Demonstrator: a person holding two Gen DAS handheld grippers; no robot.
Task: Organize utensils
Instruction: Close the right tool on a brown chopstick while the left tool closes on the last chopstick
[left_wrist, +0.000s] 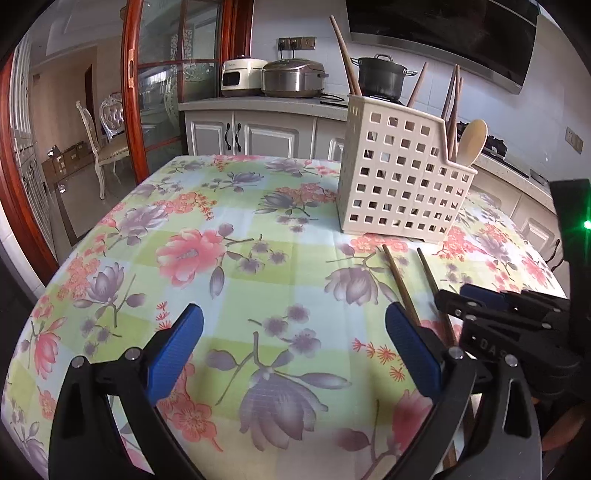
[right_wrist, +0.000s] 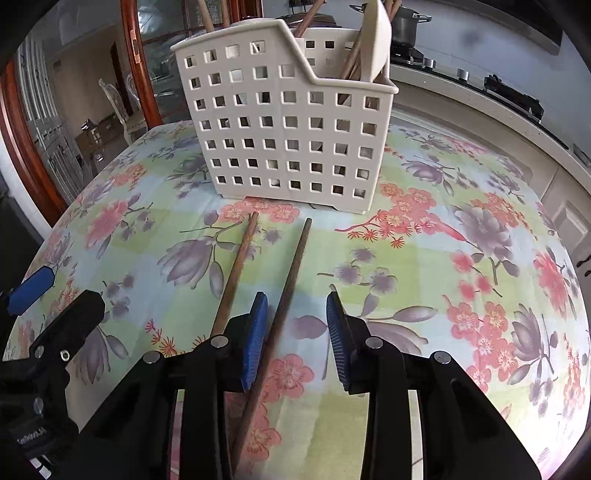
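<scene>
Right tongs (right_wrist: 295, 332) stand apart over the desk (right_wrist: 461, 206), darker chopstick (right_wrist: 284, 306) between the pads, unclamped, hugging the left pad; centre it before closing, excluding the lighter chopstick (right_wrist: 236, 273) just outside; left tongs (left_wrist: 291, 350) gape, empty.

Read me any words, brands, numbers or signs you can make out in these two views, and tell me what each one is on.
"DAS": raised letters on the black body of the right gripper, cut off at its edge, left wrist view.
Print on the white toaster oven: too small to read.
White lettering on the left gripper body, right wrist view: blurred, unreadable.
Nothing readable on the utensil basket or tablecloth.
</scene>
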